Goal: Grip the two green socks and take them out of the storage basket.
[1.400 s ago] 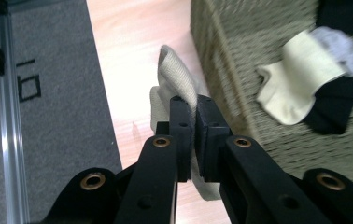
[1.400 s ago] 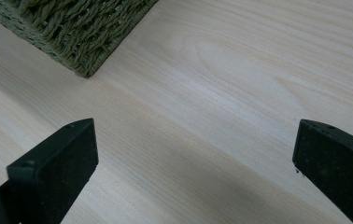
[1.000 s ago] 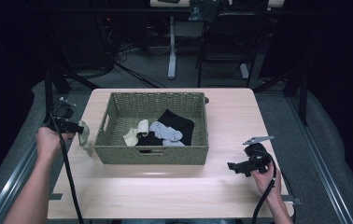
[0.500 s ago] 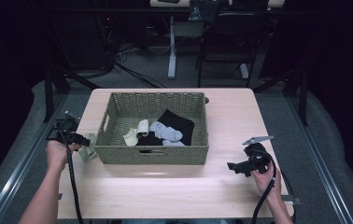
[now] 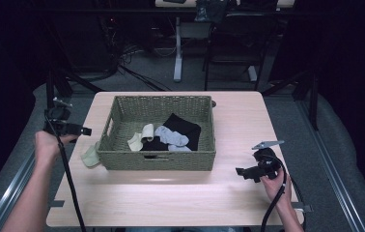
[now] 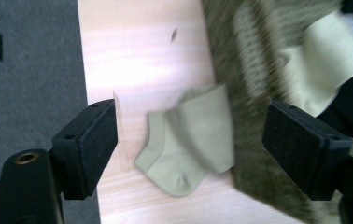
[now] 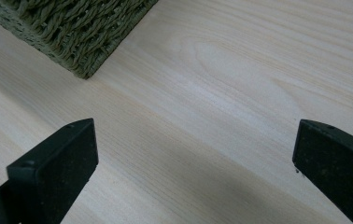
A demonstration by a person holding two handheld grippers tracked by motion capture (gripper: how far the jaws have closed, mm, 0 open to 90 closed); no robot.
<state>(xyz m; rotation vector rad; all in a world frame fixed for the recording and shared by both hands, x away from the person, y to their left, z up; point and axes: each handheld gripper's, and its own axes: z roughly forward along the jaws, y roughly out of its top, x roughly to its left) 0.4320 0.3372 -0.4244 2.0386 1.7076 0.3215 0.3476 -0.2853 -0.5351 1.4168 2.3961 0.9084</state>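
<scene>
A pale green sock (image 5: 91, 155) lies flat on the wooden table (image 5: 171, 203), touching the left wall of a woven basket (image 5: 161, 98). My left gripper (image 5: 85, 130) hangs above and left of it. In the left gripper view the jaws of that gripper (image 6: 191, 137) have just been opening and stand wide. The sock (image 6: 188, 140) rests on the table below them, free of both pads, against the basket wall (image 6: 254, 116). My right gripper (image 5: 239, 171) sits open low over bare table (image 7: 240, 84) right of the basket, with nothing between the jaws of that gripper (image 7: 193, 158).
Inside the basket lie a cream sock (image 5: 142, 135), a grey sock (image 5: 171, 136) and a black cloth (image 5: 185, 126). The basket's corner (image 7: 72, 32) shows in the right gripper view. The table's left edge (image 6: 83, 70) runs close to the green sock, with grey floor beyond.
The left gripper dipped to the table beside the basket with the green sock, let it go and rose again. The sock now lies on the table. The right hand stayed put.
</scene>
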